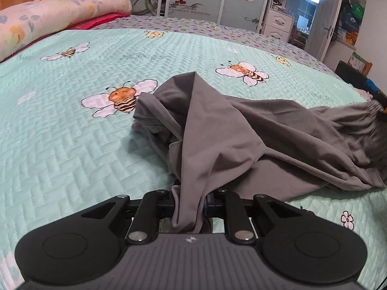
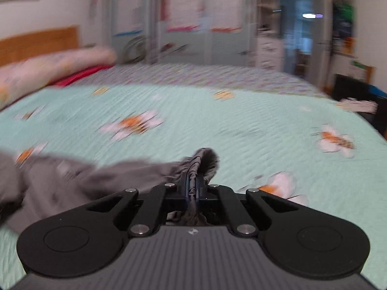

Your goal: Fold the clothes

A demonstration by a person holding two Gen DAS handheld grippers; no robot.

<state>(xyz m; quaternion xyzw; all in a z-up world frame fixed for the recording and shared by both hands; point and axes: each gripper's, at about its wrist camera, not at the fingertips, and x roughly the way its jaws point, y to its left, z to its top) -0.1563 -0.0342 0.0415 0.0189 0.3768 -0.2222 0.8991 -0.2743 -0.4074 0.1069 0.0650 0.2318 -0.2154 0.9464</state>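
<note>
My right gripper (image 2: 192,188) has its jaws pinched tight on the gathered elastic waistband of the grey trousers (image 2: 79,178). From the grip, the cloth trails off to my left in a crumpled heap across the mint-green bee-print bedspread (image 2: 241,125). The whole picture is smeared with blur. A floral pillow (image 2: 53,67) lies near the wooden headboard (image 2: 38,41).

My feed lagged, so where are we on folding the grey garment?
Early. Done: both grips are set, the left gripper shut on the smooth grey fabric garment, the right gripper on its gathered elastic edge. In hand: lifting it. Left: it lies crumpled on the mint quilted bedspread, no fold visible.
</note>
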